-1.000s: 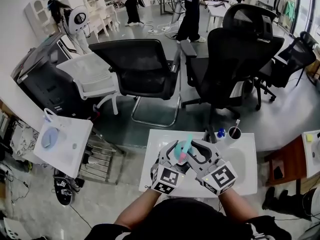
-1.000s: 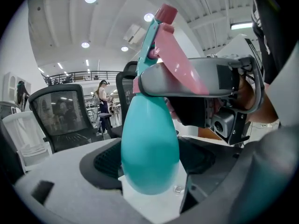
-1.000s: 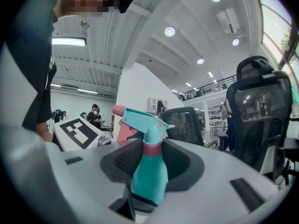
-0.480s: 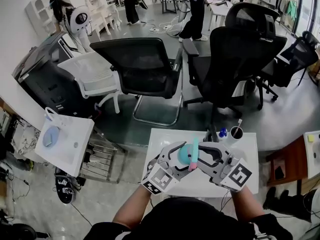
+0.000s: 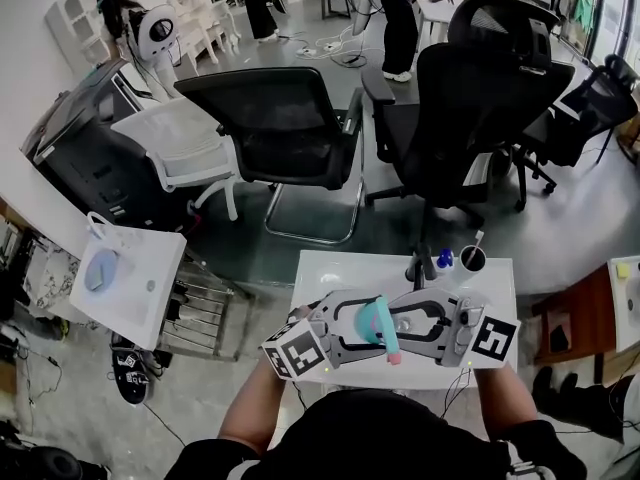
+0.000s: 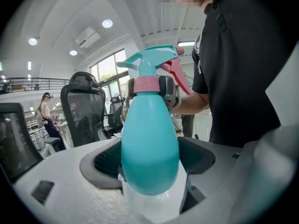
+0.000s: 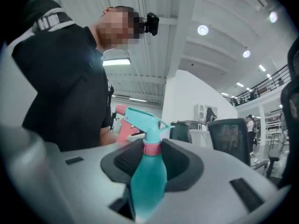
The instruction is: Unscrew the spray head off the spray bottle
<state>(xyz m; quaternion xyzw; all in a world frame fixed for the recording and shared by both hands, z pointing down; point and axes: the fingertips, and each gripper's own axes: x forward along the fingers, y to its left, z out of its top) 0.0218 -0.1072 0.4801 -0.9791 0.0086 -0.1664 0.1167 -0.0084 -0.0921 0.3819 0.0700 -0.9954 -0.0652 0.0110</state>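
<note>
A second ago the teal plastic spray bottle [image 5: 372,316] stood up. Now it is tipped, with its teal and pink spray head [image 5: 390,350] pointing to 5 o'clock. The left gripper [image 5: 352,323] has swung to 9 o'clock of it and the right gripper [image 5: 410,324] to 3 o'clock. The bottle hangs over the white worktop [image 5: 330,268]. The left jaws pinch its fat body and the right jaws pinch the pink collar. The head is still on with no gap, so most twisting looks left. I count one bottle, one head, two grippers and one dark cup [image 5: 472,262].
</note>
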